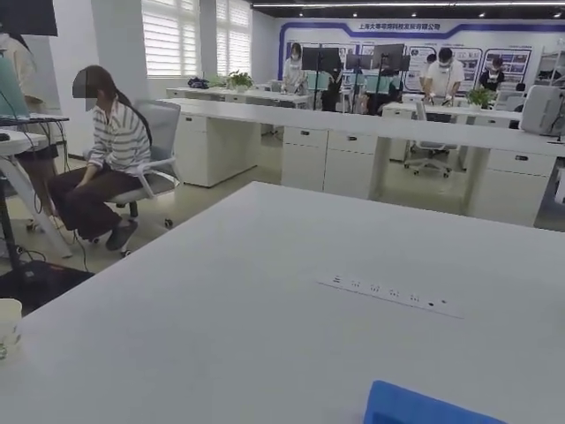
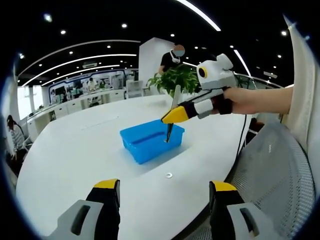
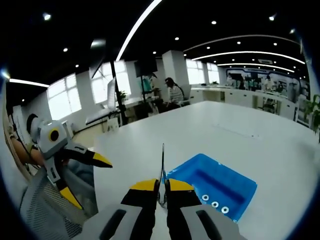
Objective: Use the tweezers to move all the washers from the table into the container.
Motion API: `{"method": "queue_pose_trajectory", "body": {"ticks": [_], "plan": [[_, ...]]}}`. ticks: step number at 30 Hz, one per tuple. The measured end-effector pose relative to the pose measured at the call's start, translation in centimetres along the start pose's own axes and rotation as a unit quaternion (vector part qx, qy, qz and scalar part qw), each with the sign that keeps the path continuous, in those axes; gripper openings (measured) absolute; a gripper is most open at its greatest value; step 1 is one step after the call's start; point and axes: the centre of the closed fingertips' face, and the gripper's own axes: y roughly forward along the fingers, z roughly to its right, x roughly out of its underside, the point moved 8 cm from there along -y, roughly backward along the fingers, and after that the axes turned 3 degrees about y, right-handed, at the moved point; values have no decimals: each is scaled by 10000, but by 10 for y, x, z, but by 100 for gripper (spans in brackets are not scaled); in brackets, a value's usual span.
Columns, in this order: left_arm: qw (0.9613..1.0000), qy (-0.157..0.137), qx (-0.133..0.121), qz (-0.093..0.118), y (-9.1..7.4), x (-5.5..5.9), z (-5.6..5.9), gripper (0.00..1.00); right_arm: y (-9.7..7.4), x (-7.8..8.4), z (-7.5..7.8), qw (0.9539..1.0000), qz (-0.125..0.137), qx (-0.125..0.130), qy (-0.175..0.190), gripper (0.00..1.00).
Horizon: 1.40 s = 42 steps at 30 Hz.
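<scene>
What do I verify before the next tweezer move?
1. Right gripper shut on thin metal tweezers: ok.
2. Tweezer tips over blue plastic container: ok.
3. Tips carrying a washer: cannot tell.
4. Three small round metal washers inside container: ok.
5. White table cleared of washers: not ok, one stray washer lies beside the container.
6. Left gripper open, free: ok.
</scene>
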Motion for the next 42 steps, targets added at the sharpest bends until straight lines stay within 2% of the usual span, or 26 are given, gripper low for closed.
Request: {"method": "queue_pose_trajectory", "body": {"ticks": [4, 7, 10, 12, 13, 16, 21, 26, 30, 35, 39, 42], "plan": [[9999, -139, 44, -50, 2, 2, -1, 78, 4, -11, 2, 9998, 156, 153, 27, 3], [10000, -74, 34, 37, 1, 1, -1, 76, 6, -19, 2, 9990, 294, 295, 153, 3], [9999, -98, 61, 26, 2, 1, -1, 77, 8, -28, 0, 9983, 403, 383, 180, 3], [10000, 10, -1, 67, 2, 0, -2, 77, 8, -32, -1, 9978, 461, 436, 177, 3], [9998, 86, -117, 95, 0, -1, -3, 77, 8, -35, -1, 9973, 488, 512, 181, 3], [9995, -25, -110, 308, -1, -5, -3, 79, 7, -42, 0, 9950, 548, 800, 227, 3], [9995, 9, -59, 309, -1, -5, -2, 80, 4, -50, 4, 9903, 687, 1162, 337, 3], [9989, -25, 36, 475, -1, -8, -2, 80, 5, -53, 11, 9865, 590, 1420, 562, 3], [9985, 38, 118, 534, -1, -10, -1, 80, 8, -53, 17, 9855, 482, 1512, 597, 3], [9978, 47, 70, 657, -3, -12, -1, 78, 11, -49, 24, 9852, 366, 1504, 730, 3], [9977, 24, -10, 677, -4, -12, -3, 79, 17, -41, 32, 9852, 261, 1467, 848, 3], [9979, 42, 22, 645, -3, -11, -2, 79, 25, -34, 39, 9845, 196, 1432, 996, 3]]}}
